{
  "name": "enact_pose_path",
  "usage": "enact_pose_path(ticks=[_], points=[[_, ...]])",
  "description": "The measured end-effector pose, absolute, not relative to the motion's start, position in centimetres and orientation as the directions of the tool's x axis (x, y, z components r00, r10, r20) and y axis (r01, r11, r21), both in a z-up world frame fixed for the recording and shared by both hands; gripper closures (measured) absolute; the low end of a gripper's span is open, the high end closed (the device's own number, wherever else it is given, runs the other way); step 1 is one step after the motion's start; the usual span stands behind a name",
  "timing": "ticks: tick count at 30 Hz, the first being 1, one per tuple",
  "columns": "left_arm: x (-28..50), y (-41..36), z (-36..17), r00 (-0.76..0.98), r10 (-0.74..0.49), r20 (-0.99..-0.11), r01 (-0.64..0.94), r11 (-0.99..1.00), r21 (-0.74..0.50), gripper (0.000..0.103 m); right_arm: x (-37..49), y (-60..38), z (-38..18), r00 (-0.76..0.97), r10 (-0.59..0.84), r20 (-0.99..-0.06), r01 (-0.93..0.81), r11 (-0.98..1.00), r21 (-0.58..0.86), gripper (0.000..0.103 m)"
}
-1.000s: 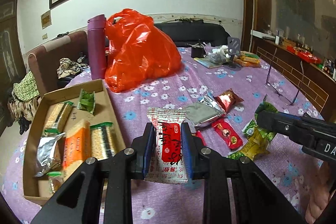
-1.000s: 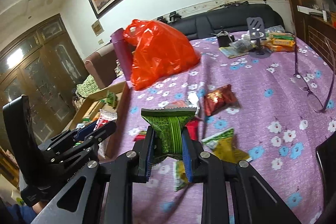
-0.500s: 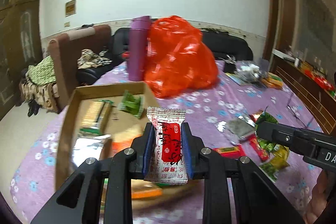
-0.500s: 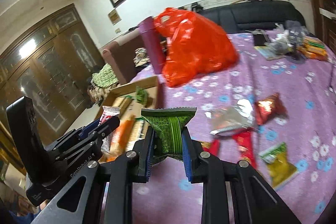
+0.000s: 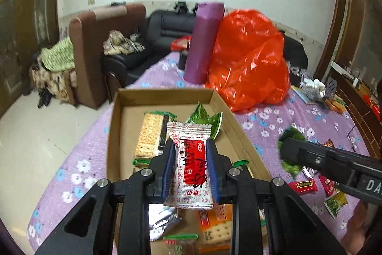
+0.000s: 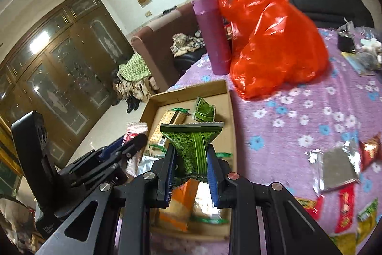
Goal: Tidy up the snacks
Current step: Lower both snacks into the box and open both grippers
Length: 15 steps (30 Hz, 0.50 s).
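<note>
My left gripper (image 5: 190, 167) is shut on a red and white snack packet (image 5: 191, 164) and holds it above the cardboard box (image 5: 114, 135). My right gripper (image 6: 191, 169) is shut on a green snack packet (image 6: 192, 147), also above the box (image 6: 230, 116). The box holds cracker packs (image 5: 150, 135), a green packet (image 5: 205, 120), a silver packet (image 5: 162, 219) and an orange pack (image 5: 217, 226). The right gripper shows at the right of the left wrist view (image 5: 290, 151); the left gripper shows at the left of the right wrist view (image 6: 135, 139).
A red plastic bag (image 5: 248, 63) and a purple flask (image 5: 205, 42) stand behind the box on the purple floral tablecloth (image 6: 298, 116). Loose snacks lie to the right: a silver packet (image 6: 336, 169), red packets (image 6: 346, 209), yellow-green packets (image 5: 336, 203). Sofas (image 5: 107, 40) stand beyond the table's left edge.
Both grippers have swung left with their packets, from over the loose snacks on the cloth to over the cardboard box. Both grips are unchanged.
</note>
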<state>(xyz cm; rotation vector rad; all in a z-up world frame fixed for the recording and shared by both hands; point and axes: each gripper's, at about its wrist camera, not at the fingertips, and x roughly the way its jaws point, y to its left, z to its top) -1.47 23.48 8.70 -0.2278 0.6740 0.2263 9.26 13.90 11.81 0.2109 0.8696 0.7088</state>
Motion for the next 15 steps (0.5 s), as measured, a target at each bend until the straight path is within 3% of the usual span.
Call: enact_pose_path(ticks=[5,15], points=[[0.2,24.7,7.0,0.720,0.079,-0.689,-0.285,0.940,-0.190,0.078,11.8,16.1,9.5,0.412,0.616,-0.671,-0.442,0.779,0.444,0.076],[1.8,24.5,5.4,0.684,0.066,-0.727,-0.284,0.942,-0.181,0.078,14.9,17.8,7.1,0.386,0.583,-0.715,-0.396,0.805,0.442,0.076]])
